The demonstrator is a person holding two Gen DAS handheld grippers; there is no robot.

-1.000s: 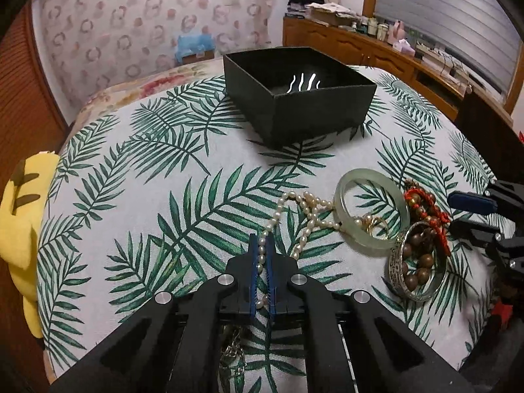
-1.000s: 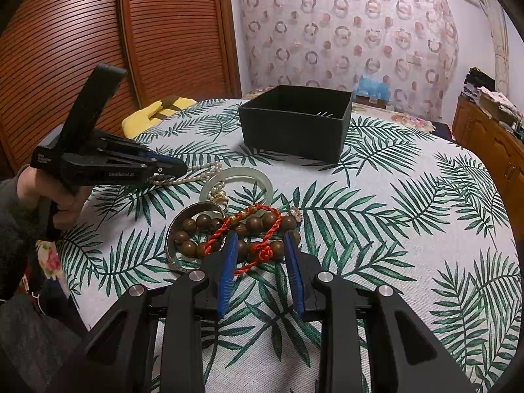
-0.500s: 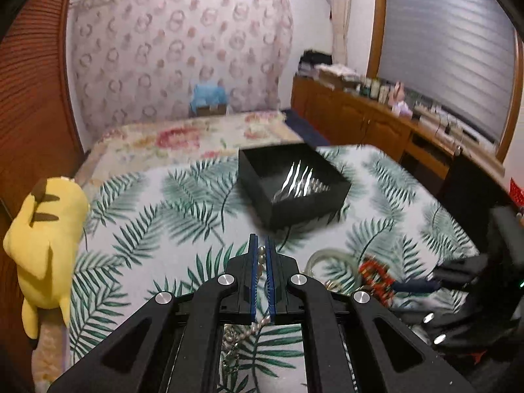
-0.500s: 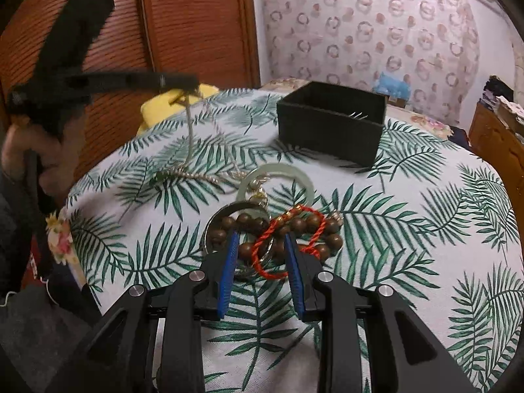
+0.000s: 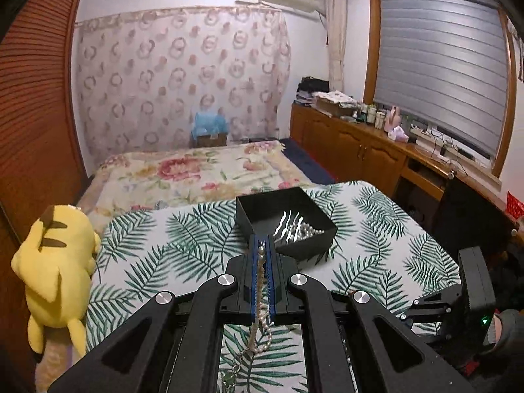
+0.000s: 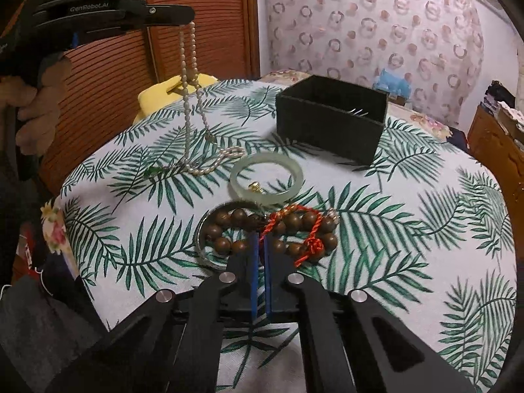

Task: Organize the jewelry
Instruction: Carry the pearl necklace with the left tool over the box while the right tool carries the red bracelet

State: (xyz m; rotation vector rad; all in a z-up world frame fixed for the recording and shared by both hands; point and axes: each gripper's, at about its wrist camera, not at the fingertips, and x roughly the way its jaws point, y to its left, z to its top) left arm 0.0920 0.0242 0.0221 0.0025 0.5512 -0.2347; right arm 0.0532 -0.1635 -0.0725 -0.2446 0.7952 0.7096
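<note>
My left gripper (image 6: 186, 21), upper left of the frame, pinched the pearl necklace (image 6: 188, 98), its end lying on the table (image 6: 393, 229). My right gripper (image 6: 261, 245) had just closed tight on the red cord bracelet (image 6: 311, 239), low center.

Palm-print table (image 6: 409, 229) bears black box (image 6: 330, 131), jade bangle (image 6: 265, 177), wooden beads (image 6: 235, 232).

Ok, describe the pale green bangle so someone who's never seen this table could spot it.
On the palm-leaf tablecloth, look in front of the black open box. The pale green jade-like bangle lies flat there, just beyond the brown wooden bead bracelet. It is the only smooth, solid, translucent ring.
</note>
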